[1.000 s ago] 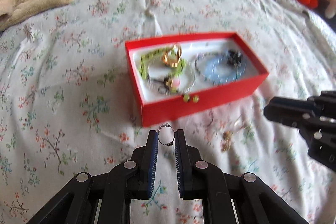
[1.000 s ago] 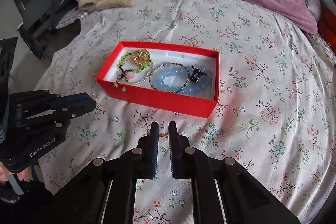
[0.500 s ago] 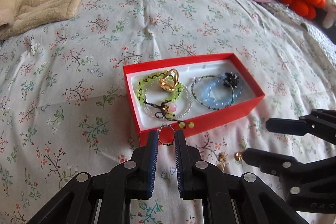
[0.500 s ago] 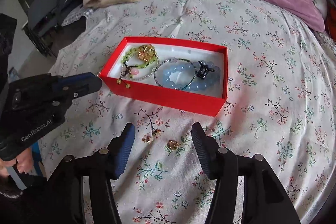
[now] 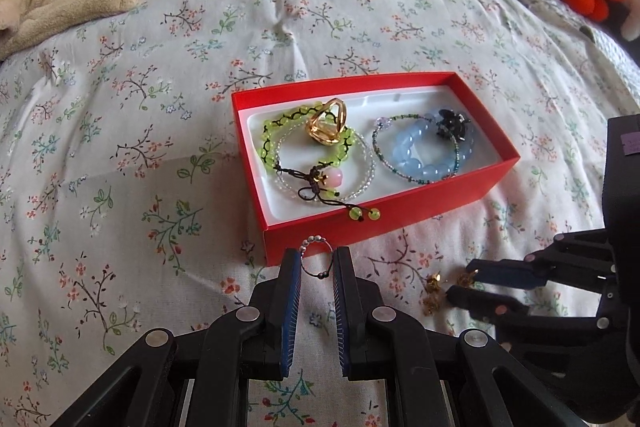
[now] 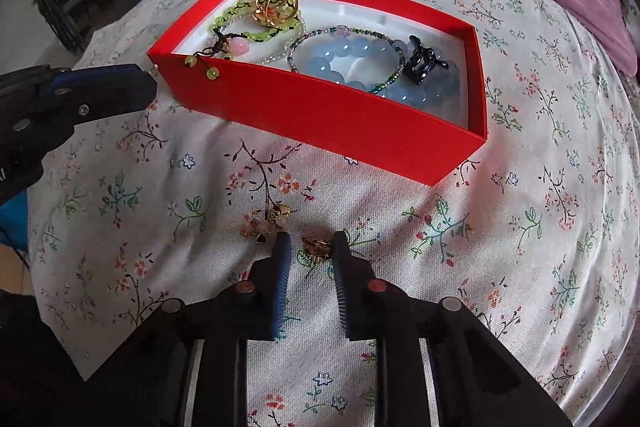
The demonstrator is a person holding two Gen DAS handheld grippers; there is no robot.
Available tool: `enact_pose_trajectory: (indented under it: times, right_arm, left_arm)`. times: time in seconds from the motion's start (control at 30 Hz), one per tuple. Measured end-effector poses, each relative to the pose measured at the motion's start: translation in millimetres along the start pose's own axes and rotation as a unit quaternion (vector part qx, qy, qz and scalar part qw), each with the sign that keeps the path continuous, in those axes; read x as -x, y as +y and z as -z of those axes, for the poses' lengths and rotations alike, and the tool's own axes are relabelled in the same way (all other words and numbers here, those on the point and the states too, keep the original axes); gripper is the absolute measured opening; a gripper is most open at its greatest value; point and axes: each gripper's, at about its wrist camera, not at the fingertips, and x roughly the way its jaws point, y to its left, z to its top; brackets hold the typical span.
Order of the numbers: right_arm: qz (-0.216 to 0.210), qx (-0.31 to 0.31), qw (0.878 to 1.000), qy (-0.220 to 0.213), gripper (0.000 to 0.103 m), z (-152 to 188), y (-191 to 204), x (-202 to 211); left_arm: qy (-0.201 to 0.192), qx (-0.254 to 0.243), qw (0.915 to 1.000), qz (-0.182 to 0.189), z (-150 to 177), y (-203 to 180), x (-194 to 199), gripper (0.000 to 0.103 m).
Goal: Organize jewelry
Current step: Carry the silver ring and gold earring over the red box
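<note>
No legible text, brand, label or number on the red cardboard box (image 5: 384, 223), its jewelry, or the floral bedspread (image 5: 120, 131).

My left gripper (image 5: 316, 263) has matte black linkage arms studded with round silver pivot pins, and its fingers (image 5: 291, 291) carry blue ribbed pads. My right gripper (image 6: 308, 247) has the same black arms, though its pins look reddish, with dark blue ridged pads (image 6: 280, 283).
</note>
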Motion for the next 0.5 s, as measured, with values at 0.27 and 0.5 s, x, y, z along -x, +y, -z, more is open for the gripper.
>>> enact_pose_trajectory:
  times: [0.27,0.5]
  right_arm:
    - [0.003,0.004,1.0,-0.008,0.016,0.2,2.9,10.6]
    - [-0.023,-0.008,0.998,-0.063,0.016,-6.5,6.0,53.6]
  left_arm:
    - [-0.003,0.005,1.0,-0.001,-1.4,3.2,1.5,0.011]
    - [-0.023,0.017,0.9995,0.012,-9.4,3.0,7.7,0.011]
